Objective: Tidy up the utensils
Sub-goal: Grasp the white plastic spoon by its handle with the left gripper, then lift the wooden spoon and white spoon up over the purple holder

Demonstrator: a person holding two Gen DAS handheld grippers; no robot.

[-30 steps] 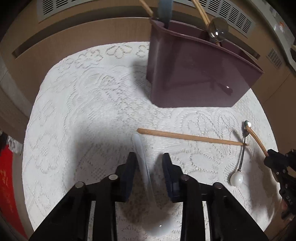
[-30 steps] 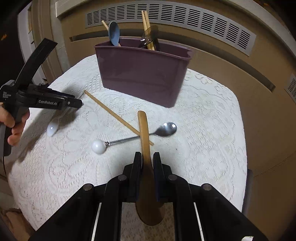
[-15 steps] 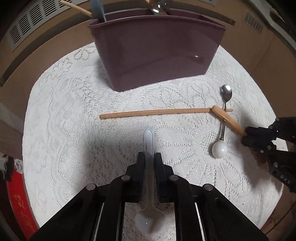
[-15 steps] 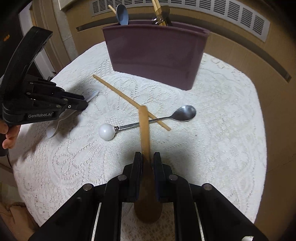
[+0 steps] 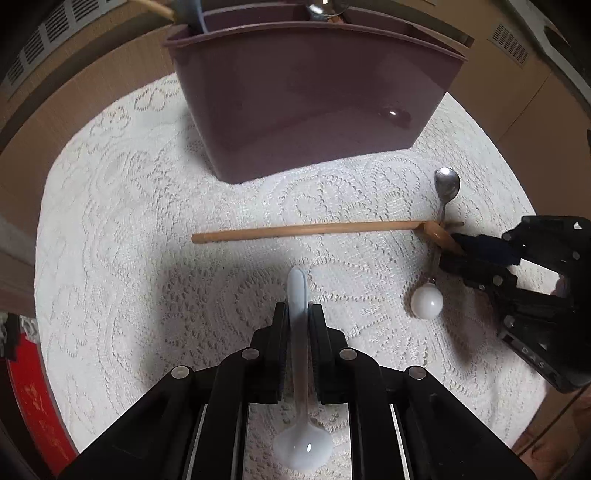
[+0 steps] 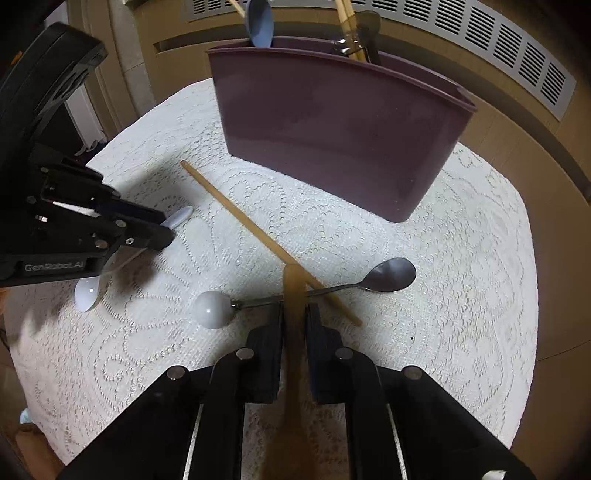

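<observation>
My left gripper [image 5: 297,314] is shut on a translucent white plastic spoon [image 5: 298,295], handle pointing forward, bowl under the camera. It also shows in the right wrist view [image 6: 162,230] at left. My right gripper [image 6: 294,314] is shut on a wooden spoon [image 6: 293,291], held above the cloth; it shows at right in the left wrist view [image 5: 469,254]. A purple utensil holder [image 5: 310,96] stands at the back, with a blue spoon [image 6: 259,26] and chopsticks [image 6: 349,22] in it. A wooden chopstick [image 5: 314,229] and a metal spoon with a white ball end [image 5: 424,302] lie crossed on the cloth.
A white lace cloth [image 5: 129,229] covers the small table, whose edges fall off on all sides. Brown wall panels with vent grilles [image 6: 480,40] stand behind the holder. A red object [image 5: 33,387] lies below the table's left edge.
My left gripper closed on the plastic spoon and lifted it, swinging to face the holder. My right gripper moved forward and lower with the wooden spoon, nearer the crossed chopstick and metal spoon.
</observation>
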